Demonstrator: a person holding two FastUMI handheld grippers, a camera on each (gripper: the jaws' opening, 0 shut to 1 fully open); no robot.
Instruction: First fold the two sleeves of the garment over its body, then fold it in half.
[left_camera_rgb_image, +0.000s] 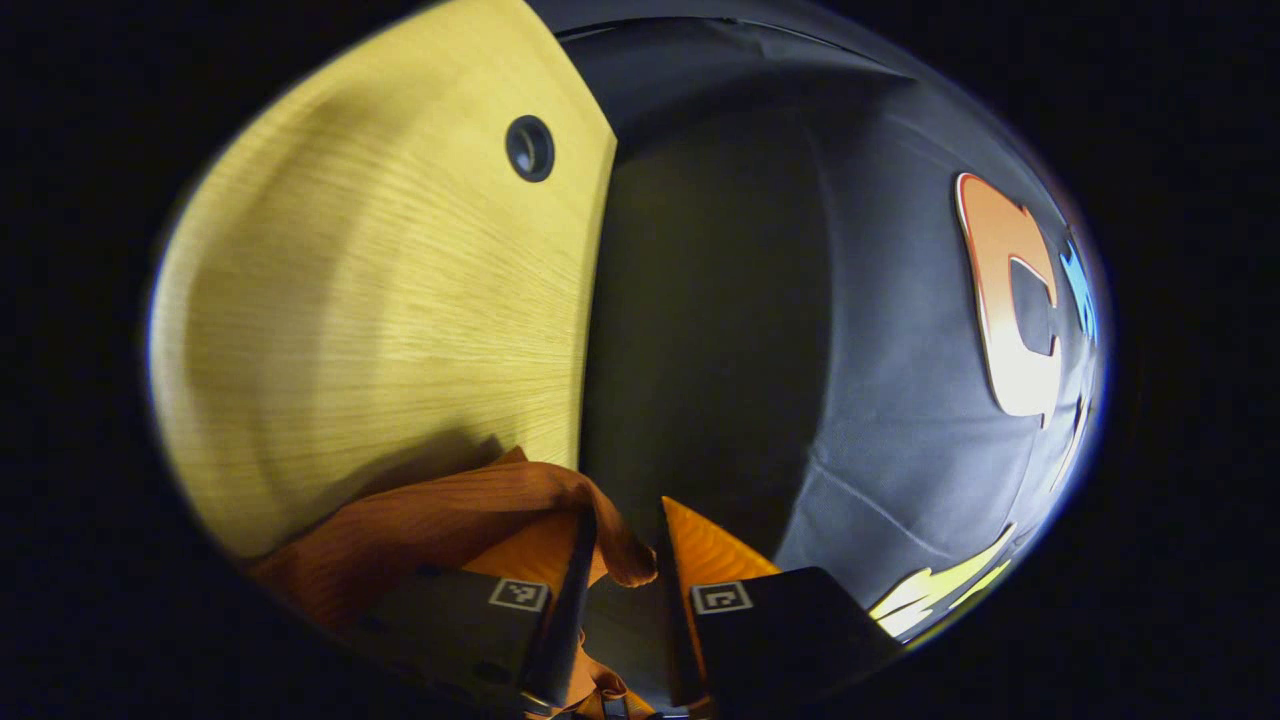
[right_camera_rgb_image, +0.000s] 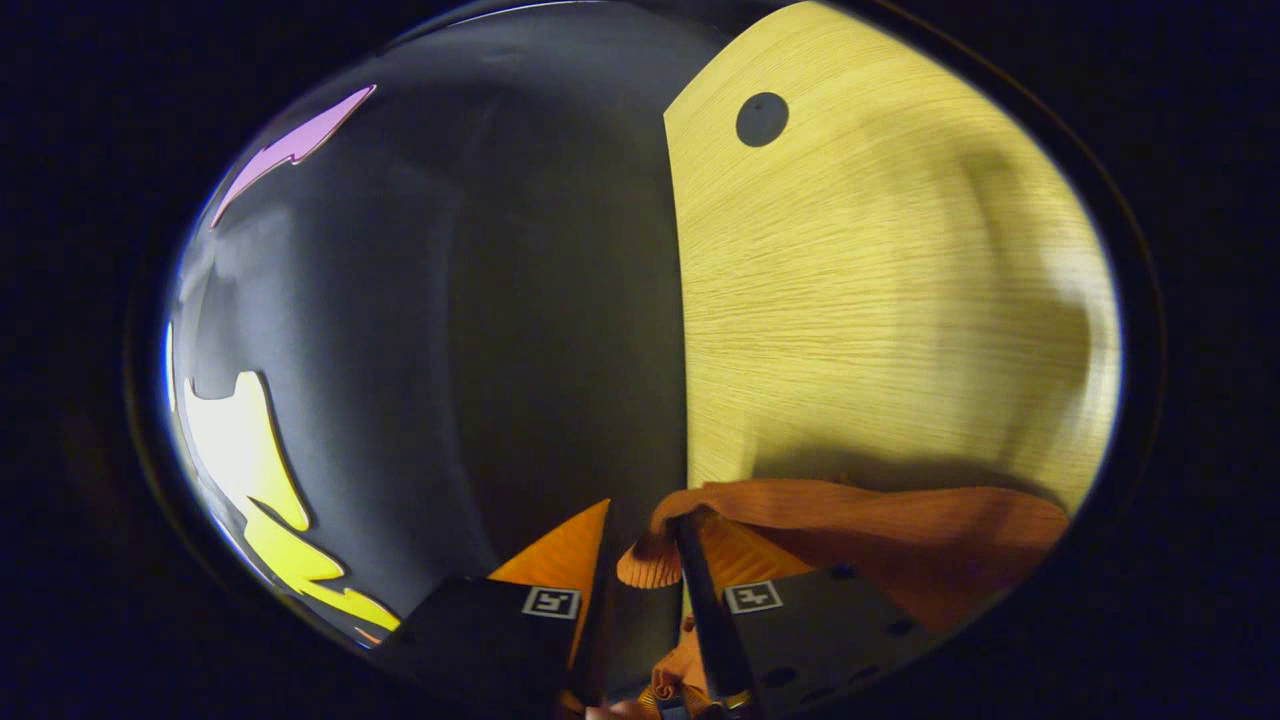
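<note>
Where the left gripper (left_camera_rgb_image: 620, 590) shows nearest in the left gripper view, its fingers stand parted w/ a gap between; a fold of the garment (left_camera_rgb_image: 450, 515) drapes over one finger and its tip hangs into the gap. Cannot tell whether both fingers press on it. In the right gripper view, the right gripper (right_camera_rgb_image: 645, 590) reads likewise: fingers apart, a ribbed cuff-like edge of the garment (right_camera_rgb_image: 860, 525) curled over one finger; grip unconfirmed.

Garment: orange, rib-knit, lying at the near edge of the desk (left_camera_rgb_image: 380, 300), raised at both grippers. Which part is held (sleeve, hem, shoulder) cannot be made out, so fold stage not settled.

Handling, as judgement: soft, light, limp; will sag and stretch between hold pts, not slippery, not fragile. Best taken at cuff or seam, where knit is doubled, both layers pinched together.

Farther: bare desk w/ a round cable hole (left_camera_rgb_image: 529, 147), then booth wall. No containers seen.
</note>
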